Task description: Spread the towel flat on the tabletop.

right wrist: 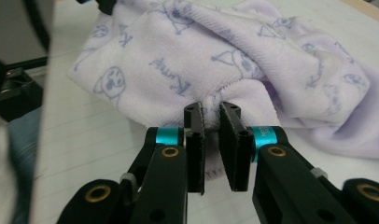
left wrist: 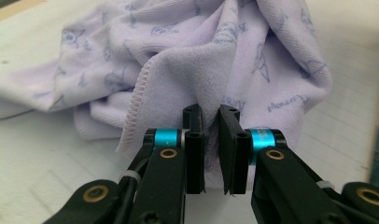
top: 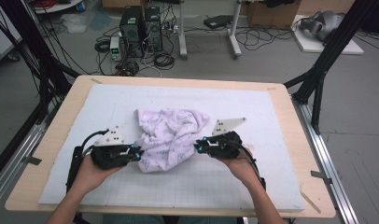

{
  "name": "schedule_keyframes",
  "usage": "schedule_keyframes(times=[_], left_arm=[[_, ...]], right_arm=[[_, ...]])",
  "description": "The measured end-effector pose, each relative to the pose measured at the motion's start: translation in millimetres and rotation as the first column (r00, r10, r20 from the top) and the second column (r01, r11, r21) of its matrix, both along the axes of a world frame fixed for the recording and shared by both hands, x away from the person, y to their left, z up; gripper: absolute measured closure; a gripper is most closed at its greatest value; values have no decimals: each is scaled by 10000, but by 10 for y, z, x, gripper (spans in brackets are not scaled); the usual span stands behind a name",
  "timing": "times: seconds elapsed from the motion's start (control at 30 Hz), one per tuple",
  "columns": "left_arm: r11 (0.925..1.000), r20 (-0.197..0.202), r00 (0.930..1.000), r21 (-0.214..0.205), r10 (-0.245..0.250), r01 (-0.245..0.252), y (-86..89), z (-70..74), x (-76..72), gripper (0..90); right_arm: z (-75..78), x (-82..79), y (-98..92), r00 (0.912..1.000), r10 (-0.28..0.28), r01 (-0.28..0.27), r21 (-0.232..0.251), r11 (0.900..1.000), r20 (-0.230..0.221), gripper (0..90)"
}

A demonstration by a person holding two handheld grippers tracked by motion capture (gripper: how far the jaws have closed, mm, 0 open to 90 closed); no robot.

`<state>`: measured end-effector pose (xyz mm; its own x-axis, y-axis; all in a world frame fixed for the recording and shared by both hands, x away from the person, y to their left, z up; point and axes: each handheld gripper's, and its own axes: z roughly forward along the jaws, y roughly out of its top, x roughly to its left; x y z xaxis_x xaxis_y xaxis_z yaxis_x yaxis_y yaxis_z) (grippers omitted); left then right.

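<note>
Soft lilac terry towel (top: 171, 135), matt white table mat (top: 253, 177)

The towel (left wrist: 211, 60) runs off the top edge in both gripper views. The bit of cloth pinched between each pair of jaws is hidden. A blurry dark shape (right wrist: 36, 25) covers the right gripper view's left side.
</note>
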<state>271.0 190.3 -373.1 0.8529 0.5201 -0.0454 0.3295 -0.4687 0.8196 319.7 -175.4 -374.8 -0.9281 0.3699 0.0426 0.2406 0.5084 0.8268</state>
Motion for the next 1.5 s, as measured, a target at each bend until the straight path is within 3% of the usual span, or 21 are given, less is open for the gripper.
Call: schedule_keyframes(times=[0.03, 0.1, 0.23, 0.27, 0.33, 0.47, 0.6, 0.7, 0.77, 0.83, 0.93, 1.1, 1.33, 1.4, 1.5], left_arm=[[10000, 0, 10000, 0, 0, 0, 0, 0, 0, 806], [9994, -169, 9992, 57, -350, 351, -8, -77, -165, 785], [9992, -282, 9988, 28, -396, 397, 29, -122, -233, 594], [9996, -238, 9993, 35, -297, 298, 64, -117, -212, 562], [10000, -202, 9998, -32, -76, 76, 75, -105, -143, 517], [9991, -113, 9991, -166, 400, -402, 29, -129, 79, 510], [9978, -201, 9976, 12, 663, -663, -65, -212, 249, 511], [9958, -343, 9965, 534, 766, -747, -233, -358, 428, 519], [9933, -543, 9956, 910, 770, -718, -304, -434, 502, 531], [9907, -685, 9944, 1151, 805, -723, -359, -504, 545, 568], [9907, -795, 9946, 1232, 671, -570, -400, -569, 570, 651], [9924, -651, 9961, 1110, 602, -527, -366, -512, 536, 799], [9975, -306, 9984, 545, 469, -452, -230, -337, 373, 813], [9977, -231, 9992, 608, 322, -307, -201, -312, 307, 813], [9983, -337, 9994, 574, 82, -62, -189, -312, 219, 813]], right_arm=[[1, -89, -26, 9999, 107, -106, 18, 9999, -51, 812], [-39, -249, -76, 9994, 303, -304, -62, 9995, -173, 814], [-174, -405, -134, 9966, 591, -624, -577, 9964, -575, 784], [-233, -443, -194, 9971, 546, -595, -934, 9939, -536, 723], [-210, -422, -260, 9985, 268, -295, -566, 9980, -482, 657], [-147, -274, -223, 9996, -201, 193, -387, 9991, -200, 549], [-209, -127, -88, 9993, -326, 312, -631, 9975, -207, 492], [-359, 44, 94, 9985, -383, 341, -995, 9945, -397, 457], [-453, 124, 154, 9975, -375, 301, -1198, 9923, -606, 471], [-544, 183, 182, 9956, -322, 187, -1496, 9886, -881, 545], [-605, 231, 165, 9895, 1, -143, -969, 9952, -1443, 689], [-567, 162, 156, 9942, 344, -459, -1124, 9926, -1020, 815], [-371, -60, 79, 9956, 735, -786, -907, 9928, -582, 824], [-307, -178, 37, 9950, 907, -945, -1032, 9902, -409, 825], [-286, -374, 42, 9859, 1589, -1643, -1227, 9787, -527, 826]])
